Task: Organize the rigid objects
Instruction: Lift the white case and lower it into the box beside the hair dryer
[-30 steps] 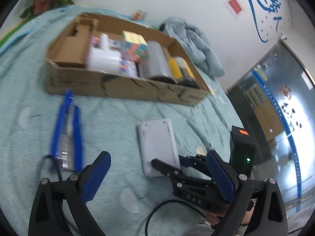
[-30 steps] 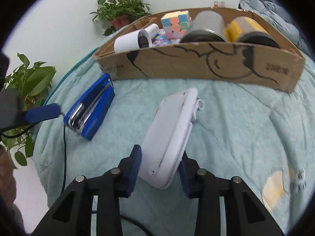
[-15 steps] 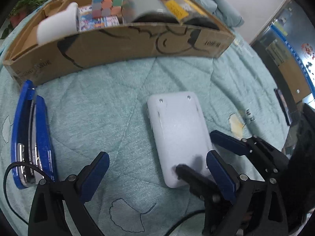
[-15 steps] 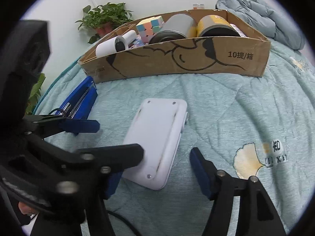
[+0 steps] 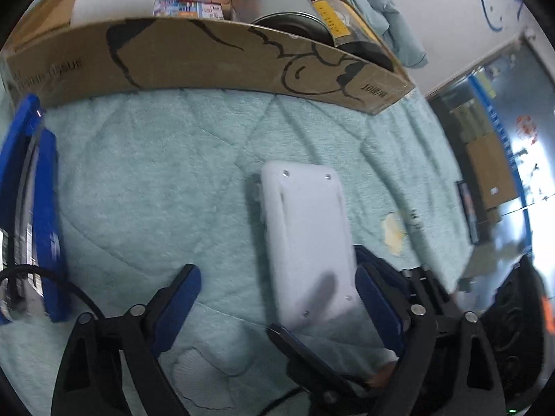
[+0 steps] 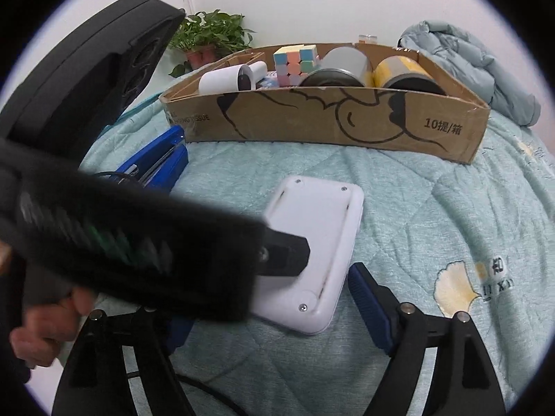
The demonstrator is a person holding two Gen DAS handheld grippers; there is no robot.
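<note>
On the quilt point(image 6: 433, 208), both grippers gaped wide around the white device point(image 6: 312, 242), which probably needed a square, centred pinch.

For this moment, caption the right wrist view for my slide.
Open right gripper straddles white device on blanket; left gripper overlaps it; filled cardboard box behind.

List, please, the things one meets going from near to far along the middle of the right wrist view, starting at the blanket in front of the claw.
White flat device lying on the blanket → front wall of the cardboard box → grey can lying inside the box → white wall.
</note>
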